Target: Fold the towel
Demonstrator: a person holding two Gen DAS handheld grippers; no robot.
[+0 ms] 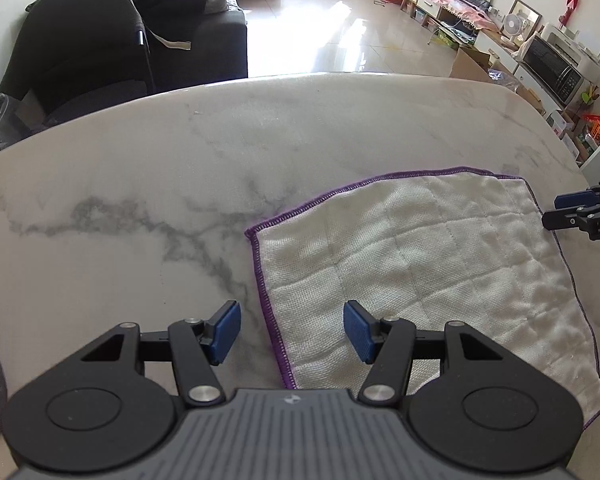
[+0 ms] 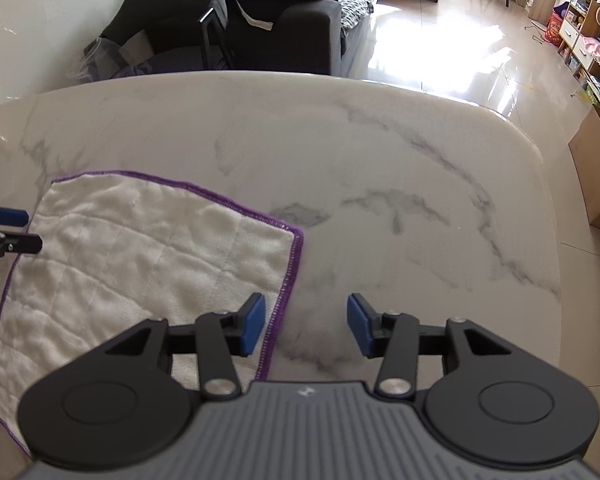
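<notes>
Towel: your white towel (image 1: 416, 280) with purple stitched edging lies flat on the marble table (image 1: 140, 184), already doubled over; a second layer's edge shows along its far right side in the left wrist view.
Where it lies: on the near half of the table, between your two grippers, well back from the table's far rim.
Long axis: it runs roughly away from you towards the far rim, skewed a little; in the left wrist view the far edge slants up to the right, and in the right wrist view it slants down to the right.
Corners: the far left corner (image 1: 252, 234) and the far right corner (image 2: 298, 234) both lie flat on the marble.
Left gripper: your left gripper (image 1: 292, 334) points steeply down at the table and straddles the towel's left hem.
Left fingers: they stand about half open with nothing gripped; the left pad is over bare marble and the right pad over cloth. You cannot tell from here whether the tips touch the surface.
Right gripper: your right gripper (image 2: 306, 326) also tilts steeply down, over the towel's right hem.
Right fingers: they are parted about halfway and empty; the left pad is over the hem and the right pad over marble.
Cross view: each gripper's tips show at the other camera's edge, beside the towel's side hem.
</notes>
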